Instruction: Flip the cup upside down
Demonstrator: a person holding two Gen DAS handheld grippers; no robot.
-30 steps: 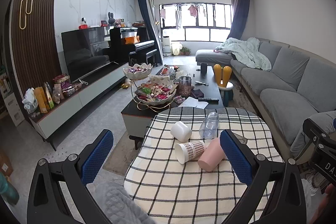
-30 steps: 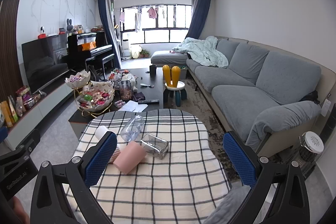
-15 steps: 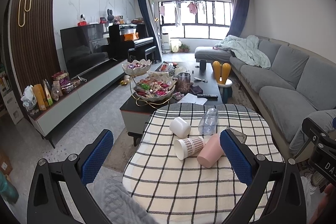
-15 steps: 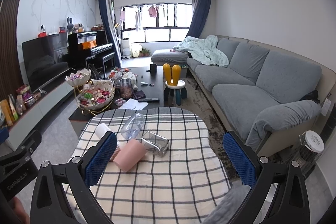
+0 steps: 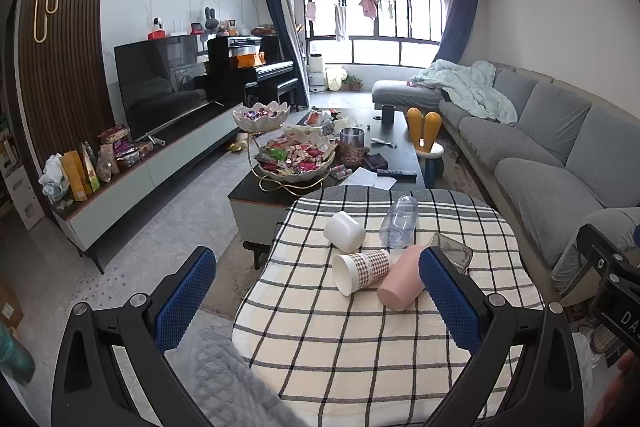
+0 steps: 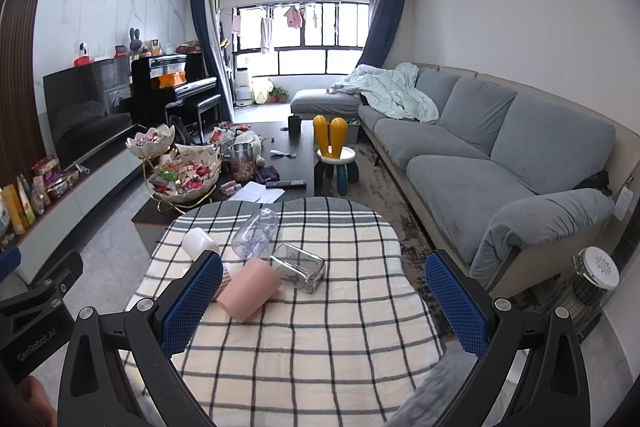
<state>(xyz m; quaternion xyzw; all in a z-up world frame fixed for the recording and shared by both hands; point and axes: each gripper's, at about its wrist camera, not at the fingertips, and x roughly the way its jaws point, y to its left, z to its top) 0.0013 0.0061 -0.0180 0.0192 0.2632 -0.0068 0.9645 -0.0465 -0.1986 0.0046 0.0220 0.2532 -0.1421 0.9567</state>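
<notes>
Several cups lie on their sides on a checked tablecloth (image 5: 360, 339): a pink cup (image 5: 400, 283), a checked paper cup (image 5: 362, 270), a white cup (image 5: 345, 231), a clear plastic cup (image 5: 398, 221) and a square glass (image 5: 450, 251). My left gripper (image 5: 316, 299) is open and empty, above the table's near left edge. My right gripper (image 6: 324, 303) is open and empty, above the table's near part. In the right wrist view I see the pink cup (image 6: 250, 290), the square glass (image 6: 298, 267), the clear cup (image 6: 256, 233) and the white cup (image 6: 200, 243); the paper cup is mostly hidden behind my left finger.
A dark coffee table (image 5: 396, 151) with a tiered candy bowl (image 5: 294, 157) stands beyond the round table. A grey sofa (image 6: 500, 163) runs along the right. A TV unit (image 5: 160, 163) lines the left wall. A yellow-eared stool (image 6: 334, 155) stands by the coffee table.
Both views have shifted slightly: the table and cups sit a little higher and farther in frame. Both grippers stay open. No cup has moved.
</notes>
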